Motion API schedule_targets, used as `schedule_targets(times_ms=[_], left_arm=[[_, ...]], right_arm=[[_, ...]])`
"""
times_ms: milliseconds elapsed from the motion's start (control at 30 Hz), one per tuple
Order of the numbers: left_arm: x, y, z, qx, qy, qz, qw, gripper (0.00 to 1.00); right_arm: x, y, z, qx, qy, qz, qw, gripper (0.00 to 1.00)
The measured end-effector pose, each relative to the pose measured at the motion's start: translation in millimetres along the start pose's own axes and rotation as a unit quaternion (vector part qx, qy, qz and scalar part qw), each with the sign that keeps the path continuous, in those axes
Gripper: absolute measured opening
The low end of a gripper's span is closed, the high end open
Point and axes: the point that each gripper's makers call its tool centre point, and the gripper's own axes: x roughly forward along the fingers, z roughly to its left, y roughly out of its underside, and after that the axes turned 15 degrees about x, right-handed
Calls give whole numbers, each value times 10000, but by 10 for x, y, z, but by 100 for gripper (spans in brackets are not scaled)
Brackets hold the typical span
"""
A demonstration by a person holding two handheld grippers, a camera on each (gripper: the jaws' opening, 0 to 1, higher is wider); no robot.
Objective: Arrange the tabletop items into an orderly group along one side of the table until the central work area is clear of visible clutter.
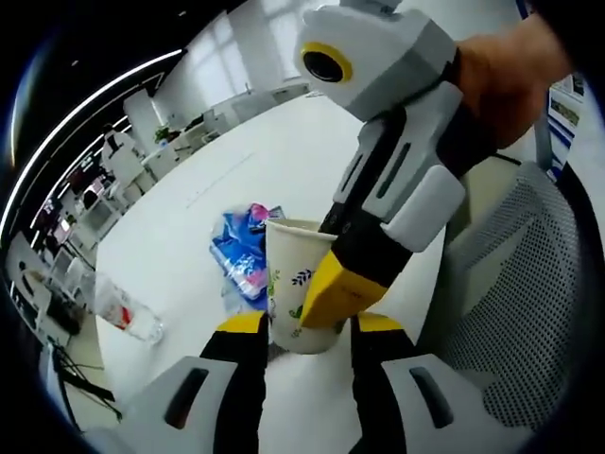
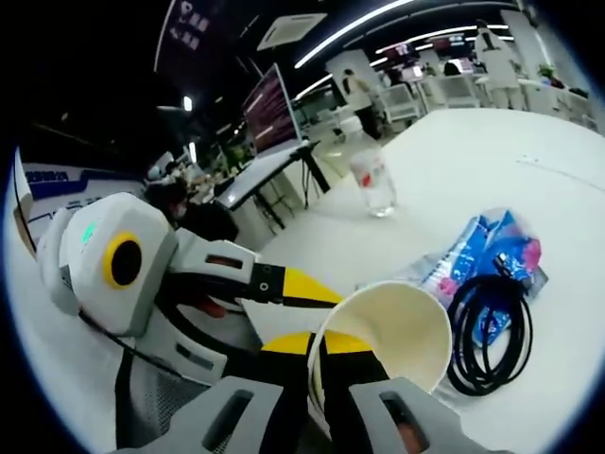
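Observation:
A white paper cup (image 1: 288, 284) with a leaf print is held above the white table (image 1: 217, 180). My left gripper (image 1: 310, 323) has its yellow-tipped jaws close against both sides of the cup's lower part. From the upper right, my right gripper (image 1: 326, 274) pinches the cup's wall at the rim, one jaw outside and one inside. In the right gripper view the cup's open mouth (image 2: 388, 331) faces me, and my right gripper (image 2: 318, 345) is shut on its near wall. The left gripper (image 2: 284, 284) reaches in from the left.
A blue snack packet (image 1: 241, 251) (image 2: 492, 246) lies on the table beside a coiled black cable (image 2: 487, 331). A clear plastic bottle (image 1: 128, 312) (image 2: 373, 180) sits farther off. A grey mesh chair (image 1: 529, 284) stands at the table's edge. Desks and monitors fill the background.

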Motion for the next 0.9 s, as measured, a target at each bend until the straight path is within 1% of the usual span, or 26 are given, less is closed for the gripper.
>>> schedule_targets(times_ms=[100, 133, 267, 433, 533, 633, 667, 767, 867, 900], left_arm=[[-12, 30, 12, -172, -40, -14, 9998, 32], [-12, 68, 15, -353, -58, -17, 9994, 32], [-31, 159, 46, -659, -154, -1, 9977, 32], [-137, 301, 134, -1122, -396, 45, 9929, 31], [-219, 421, 191, -1587, -588, 39, 9856, 31], [-308, 538, 224, -1782, -741, 75, 9812, 31], [-341, 567, 236, -1915, -803, 66, 9782, 31], [-409, 645, 280, -2058, -938, 94, 9740, 31], [-493, 735, 354, -2376, -1127, 54, 9648, 32], [-513, 753, 370, -2443, -1166, 44, 9627, 33]], right_arm=[[15, -34, -33, 44, 14, -15, 10000, 0], [22, -42, -44, 73, 15, -11, 10000, 0], [51, -58, -51, 63, 31, 6, 10000, 0], [84, -32, -32, 109, 49, 47, 9999, 0], [108, -7, -9, 116, 44, 90, 9999, 0], [138, 20, 14, 95, 27, 168, 9998, 0], [149, 22, 17, 89, 23, 186, 9998, 0], [181, 28, 45, 90, 7, 225, 9997, 0], [231, 4, 62, 160, -10, 248, 9996, 0], [249, -5, 66, 184, -9, 250, 9995, 0]])
